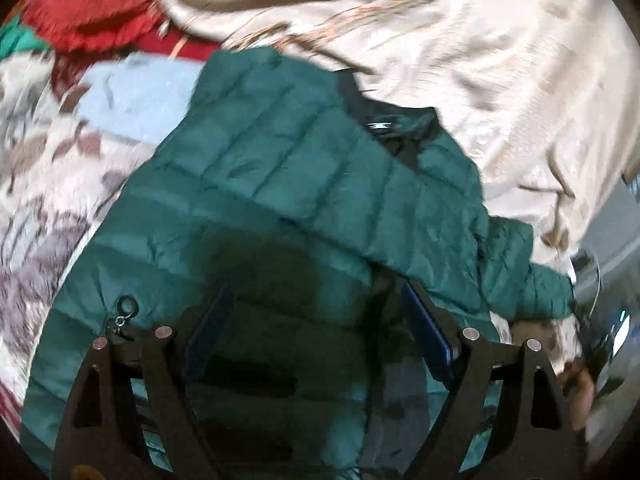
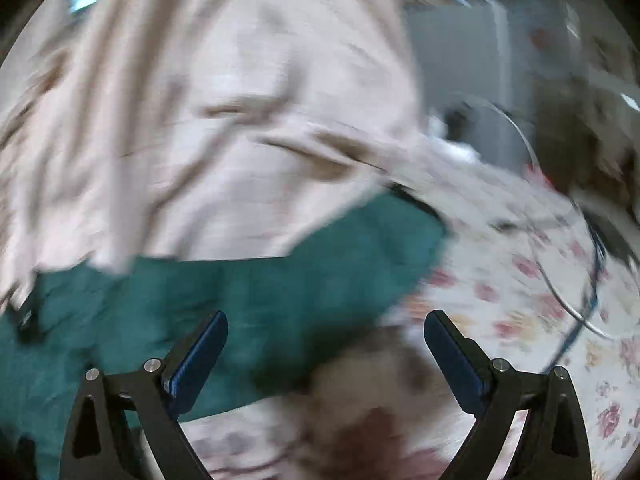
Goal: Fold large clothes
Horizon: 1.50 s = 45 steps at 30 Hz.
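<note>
The green puffer jacket [image 1: 280, 184] is seen partly folded just ahead of both released tongs (left tongs [image 1: 316, 316], right tongs [image 2: 326, 332]), a sleeve laid across it, further folds judged outstanding.

Both pictures are round fisheye views with black corners, and straight things bend near the edges. The light is soft and a bit dim. In the left wrist view the green jacket [image 1: 280, 184] looks fairly sharp in the middle, with a dark shadow low in the frame near the left gripper [image 1: 316, 312]. The right wrist view is very smeared, so the flowery sheet [image 2: 540, 320] at the right looks streaky.
</note>
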Motion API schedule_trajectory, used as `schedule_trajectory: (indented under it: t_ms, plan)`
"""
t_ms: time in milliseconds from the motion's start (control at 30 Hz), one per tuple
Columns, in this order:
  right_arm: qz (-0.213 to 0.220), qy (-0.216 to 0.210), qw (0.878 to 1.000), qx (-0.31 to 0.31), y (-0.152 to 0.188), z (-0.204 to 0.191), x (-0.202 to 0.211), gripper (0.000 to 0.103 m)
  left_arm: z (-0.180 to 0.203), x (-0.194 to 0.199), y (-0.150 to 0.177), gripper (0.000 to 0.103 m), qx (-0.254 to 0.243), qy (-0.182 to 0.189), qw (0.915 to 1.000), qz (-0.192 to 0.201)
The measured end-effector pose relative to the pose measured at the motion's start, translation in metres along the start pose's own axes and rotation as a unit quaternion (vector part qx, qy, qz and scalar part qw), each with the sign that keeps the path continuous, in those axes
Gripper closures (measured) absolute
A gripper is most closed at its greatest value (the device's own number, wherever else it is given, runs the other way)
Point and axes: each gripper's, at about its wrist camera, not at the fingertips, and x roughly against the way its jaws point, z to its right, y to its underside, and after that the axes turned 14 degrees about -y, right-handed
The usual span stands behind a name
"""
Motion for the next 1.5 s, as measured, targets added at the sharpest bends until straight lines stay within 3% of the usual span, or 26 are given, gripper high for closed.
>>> schedule_trajectory:
  t_ms: [67,167,300,433,467,500,533,567,600,700,767,933,1000,1133,1233,1333,1500]
  plan:
    - [-0.003,0.006,1.000,-0.025,-0.006,0.024,-0.011,0.005,-0.005,-0.007,0.000,0.018,0.012,0.005,0.9998,-0.014]
    - [-0.028,-0.021,0.998,-0.043,-0.013,0.041,-0.039,0.006,-0.004,-0.016,0.001,0.018,0.010,0.002,0.9995,-0.029]
    - [-0.040,-0.058,0.997,-0.015,-0.022,0.033,-0.070,0.005,0.006,-0.023,0.004,0.018,-0.012,0.004,0.9992,-0.038]
    - [-0.013,-0.079,0.997,-0.011,-0.024,0.032,-0.085,0.010,0.013,-0.026,0.005,0.018,-0.026,0.003,0.9989,-0.039]
    - [-0.005,-0.078,0.997,-0.021,-0.024,0.033,-0.085,0.019,0.014,-0.027,0.006,0.018,-0.028,0.004,0.9988,-0.040]
    - [0.007,-0.069,0.997,-0.039,-0.025,0.037,-0.082,0.038,0.014,-0.027,0.006,0.018,-0.028,0.003,0.9988,-0.039]
    - [0.015,-0.063,0.997,-0.050,-0.025,0.040,-0.077,0.050,0.014,-0.026,0.006,0.018,-0.027,0.003,0.9989,-0.038]
    - [0.020,-0.061,0.996,-0.056,-0.027,0.042,-0.074,0.071,0.014,-0.027,0.006,0.018,-0.026,0.003,0.9989,-0.038]
    - [0.023,-0.064,0.996,-0.054,-0.028,0.041,-0.071,0.082,0.013,-0.027,0.006,0.018,-0.025,0.003,0.9989,-0.038]
    - [0.045,-0.058,0.997,-0.010,-0.034,0.019,-0.052,0.088,0.012,-0.026,0.006,0.018,-0.021,0.000,0.9991,-0.038]
    - [0.052,-0.079,0.996,0.003,-0.034,0.002,-0.038,0.088,0.012,-0.028,0.006,0.018,-0.022,0.000,0.9988,-0.043]
    - [0.022,-0.135,0.990,0.039,-0.018,-0.058,-0.018,0.089,0.013,-0.027,0.007,0.018,-0.027,-0.002,0.9987,-0.043]
    - [0.002,-0.167,0.985,0.050,-0.005,-0.092,-0.010,0.089,0.013,-0.026,0.008,0.018,-0.027,-0.005,0.9987,-0.042]
    - [-0.030,-0.222,0.972,0.074,0.022,-0.152,-0.002,0.089,0.013,-0.028,0.010,0.018,-0.034,-0.047,0.9974,-0.043]
    - [-0.056,-0.264,0.955,0.120,0.048,-0.205,0.002,0.089,0.016,-0.033,0.012,0.018,-0.046,-0.077,0.9948,-0.049]
    - [-0.096,-0.312,0.931,0.166,0.083,-0.256,0.000,0.089,0.017,-0.039,0.014,0.018,-0.055,-0.090,0.9926,-0.060]
    - [-0.165,-0.373,0.887,0.215,0.133,-0.302,-0.016,0.089,0.022,-0.049,0.016,0.012,-0.072,-0.105,0.9895,-0.068]
